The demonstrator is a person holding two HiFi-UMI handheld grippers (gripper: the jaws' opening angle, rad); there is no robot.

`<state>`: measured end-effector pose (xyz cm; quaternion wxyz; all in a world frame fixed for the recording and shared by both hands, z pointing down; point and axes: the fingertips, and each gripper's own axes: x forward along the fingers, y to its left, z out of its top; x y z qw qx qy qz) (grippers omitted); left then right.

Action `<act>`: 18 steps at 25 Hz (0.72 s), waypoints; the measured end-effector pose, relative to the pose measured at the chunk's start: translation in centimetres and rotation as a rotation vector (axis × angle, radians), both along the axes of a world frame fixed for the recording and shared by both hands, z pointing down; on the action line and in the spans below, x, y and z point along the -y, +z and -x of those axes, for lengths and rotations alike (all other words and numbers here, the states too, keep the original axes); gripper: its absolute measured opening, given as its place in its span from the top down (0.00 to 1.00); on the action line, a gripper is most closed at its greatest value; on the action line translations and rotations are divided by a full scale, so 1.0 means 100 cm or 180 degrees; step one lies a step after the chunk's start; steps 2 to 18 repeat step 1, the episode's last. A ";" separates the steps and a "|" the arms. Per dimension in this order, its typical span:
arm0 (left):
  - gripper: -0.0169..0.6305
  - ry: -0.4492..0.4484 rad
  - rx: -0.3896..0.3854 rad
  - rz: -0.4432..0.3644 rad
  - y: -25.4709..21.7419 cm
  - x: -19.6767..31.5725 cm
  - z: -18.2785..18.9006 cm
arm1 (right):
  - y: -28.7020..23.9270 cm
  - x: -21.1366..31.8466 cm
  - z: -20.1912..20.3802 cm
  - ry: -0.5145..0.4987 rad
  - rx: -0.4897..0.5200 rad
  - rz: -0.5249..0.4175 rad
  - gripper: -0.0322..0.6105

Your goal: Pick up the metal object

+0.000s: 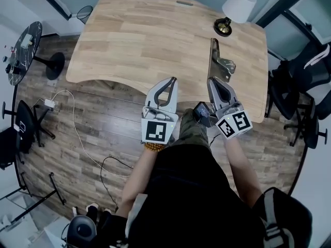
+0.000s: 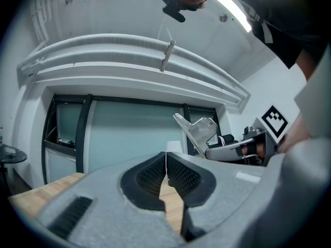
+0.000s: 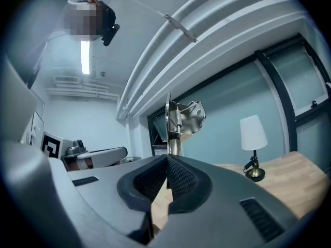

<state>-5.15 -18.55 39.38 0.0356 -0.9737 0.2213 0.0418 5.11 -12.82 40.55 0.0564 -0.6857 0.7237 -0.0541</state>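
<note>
The metal object [image 1: 219,62] is a long grey bracket with a spring and a folded plate at its top. It is held up over the right part of the wooden table [image 1: 150,40]. My right gripper [image 1: 212,80] is shut on its lower end; in the right gripper view the metal object [image 3: 182,119] rises straight out of the closed right gripper [image 3: 167,159]. My left gripper [image 1: 173,80] hangs at the table's near edge, shut with nothing in it. In the left gripper view the left gripper [image 2: 166,157] shows its pads together, with the metal object [image 2: 199,130] off to the right.
A small lamp [image 1: 235,12] with a white shade and brass base stands at the table's far right corner. Black office chairs [image 1: 300,105] stand right of the table. A round side table [image 1: 23,50] and a white cable [image 1: 72,120] lie on the floor at left.
</note>
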 end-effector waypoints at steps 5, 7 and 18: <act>0.94 0.0003 0.0006 -0.0007 0.000 0.000 0.001 | 0.002 0.001 -0.001 -0.0009 0.0078 -0.0001 0.95; 0.94 0.0003 0.0006 -0.0007 0.000 0.000 0.001 | 0.002 0.001 -0.001 -0.0009 0.0078 -0.0001 0.95; 0.94 0.0003 0.0006 -0.0007 0.000 0.000 0.001 | 0.002 0.001 -0.001 -0.0009 0.0078 -0.0001 0.95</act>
